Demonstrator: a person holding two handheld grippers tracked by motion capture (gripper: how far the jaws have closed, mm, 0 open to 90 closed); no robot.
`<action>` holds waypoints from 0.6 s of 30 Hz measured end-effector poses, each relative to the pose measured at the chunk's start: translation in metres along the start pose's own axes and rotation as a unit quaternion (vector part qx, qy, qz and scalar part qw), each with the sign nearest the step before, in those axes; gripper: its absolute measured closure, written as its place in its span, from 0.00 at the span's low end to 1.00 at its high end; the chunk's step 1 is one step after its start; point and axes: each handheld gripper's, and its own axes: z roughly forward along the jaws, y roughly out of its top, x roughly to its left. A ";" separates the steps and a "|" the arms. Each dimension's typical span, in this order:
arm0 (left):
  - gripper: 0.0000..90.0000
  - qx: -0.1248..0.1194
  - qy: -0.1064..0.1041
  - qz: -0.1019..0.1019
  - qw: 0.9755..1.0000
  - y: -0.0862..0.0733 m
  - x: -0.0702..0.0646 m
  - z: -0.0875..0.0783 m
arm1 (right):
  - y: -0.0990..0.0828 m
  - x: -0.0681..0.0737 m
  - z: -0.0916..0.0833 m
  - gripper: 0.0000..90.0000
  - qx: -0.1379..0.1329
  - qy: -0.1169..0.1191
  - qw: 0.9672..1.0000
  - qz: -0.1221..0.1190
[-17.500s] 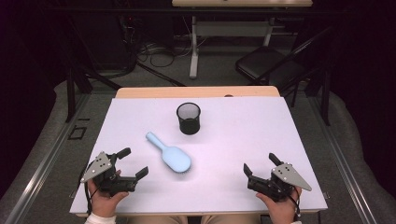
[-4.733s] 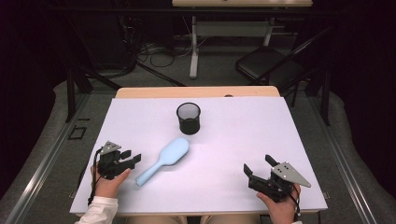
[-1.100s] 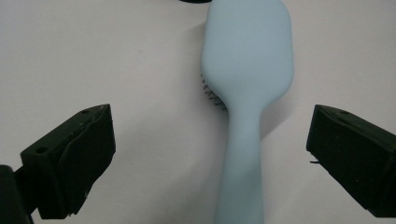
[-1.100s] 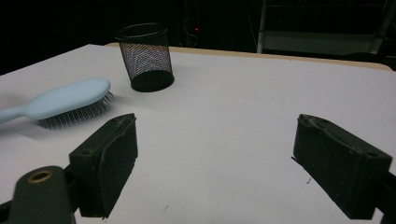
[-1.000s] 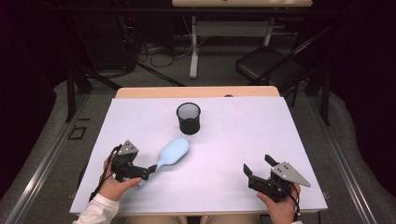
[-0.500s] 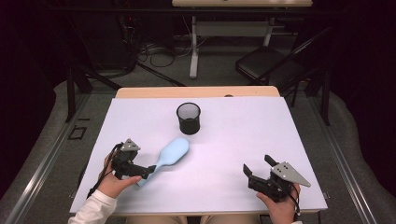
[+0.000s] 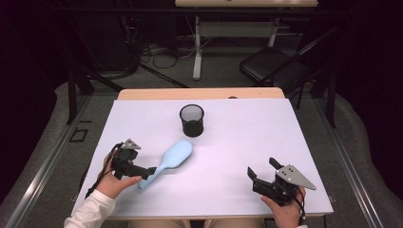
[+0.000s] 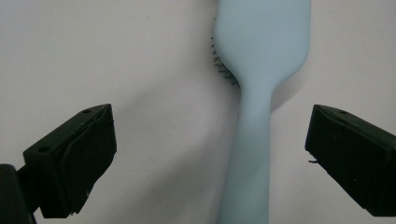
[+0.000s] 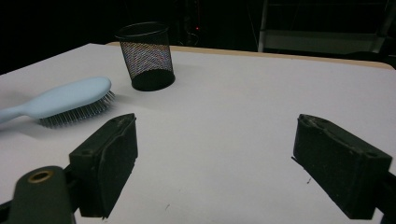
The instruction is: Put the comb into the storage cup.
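High view: I'm holding my left gripper (image 7: 151, 170) at the handle end of the light blue hairbrush (image 7: 171, 159), which is lying bristles down on the white table (image 7: 237, 137), near the black mesh cup (image 7: 192, 119). Right gripper (image 7: 263, 173) is resting near the front right, jaws apart, gripping nothing

Left gripper view: jaws are standing wide, the handle lying between them, pads not touching it

Right gripper view: jaws gaping wide over bare table, brush and cup lying farther off at the left

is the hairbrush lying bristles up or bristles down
Bristles down. The hairbrush shows its smooth blue back upward on the table; in the right gripper view its bristles rest against the surface.
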 end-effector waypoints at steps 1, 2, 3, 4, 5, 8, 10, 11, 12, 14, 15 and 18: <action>0.02 0.002 -0.001 -0.002 1.000 0.000 0.001 0.000 | 0.000 0.000 0.000 0.15 0.000 0.000 1.000 0.000; 0.02 0.004 -0.001 -0.002 1.000 0.001 0.001 -0.001 | 0.000 0.000 0.000 0.15 0.000 0.000 1.000 0.000; 0.02 0.006 -0.001 -0.004 1.000 0.001 0.002 -0.001 | 0.000 0.000 0.000 0.15 0.000 0.000 1.000 -0.001; 0.02 0.008 -0.001 -0.005 1.000 0.001 0.002 -0.001 | 0.000 0.000 0.000 0.15 0.000 0.000 1.000 0.000; 0.02 0.011 -0.002 -0.006 1.000 0.001 0.002 -0.001 | 0.000 0.000 0.000 0.15 0.000 0.000 1.000 0.000; 0.02 0.017 0.000 -0.003 1.000 0.002 0.002 -0.002 | 0.000 0.000 0.000 0.15 0.000 0.000 1.000 0.000; 0.02 0.019 -0.001 -0.003 1.000 0.003 0.002 -0.003 | 0.000 0.000 0.000 0.15 0.000 0.001 1.000 -0.001; 0.03 0.019 -0.002 -0.005 1.000 0.004 0.002 -0.003 | 0.000 0.000 0.000 0.15 0.001 0.000 1.000 -0.001; 0.03 0.019 -0.001 -0.004 1.000 0.004 0.002 -0.003 | 0.000 0.000 0.000 0.15 0.001 0.000 1.000 -0.001; 0.04 0.018 -0.002 -0.003 1.000 0.006 0.002 -0.004 | 0.000 0.000 0.000 0.15 0.001 0.000 1.000 -0.001; 0.05 0.019 -0.003 -0.002 1.000 0.006 0.002 -0.004 | 0.000 0.000 0.000 0.15 0.000 0.001 1.000 -0.001; 0.05 0.018 -0.002 -0.002 1.000 0.008 0.002 -0.005 | 0.000 0.000 0.000 0.15 0.001 0.000 1.000 -0.001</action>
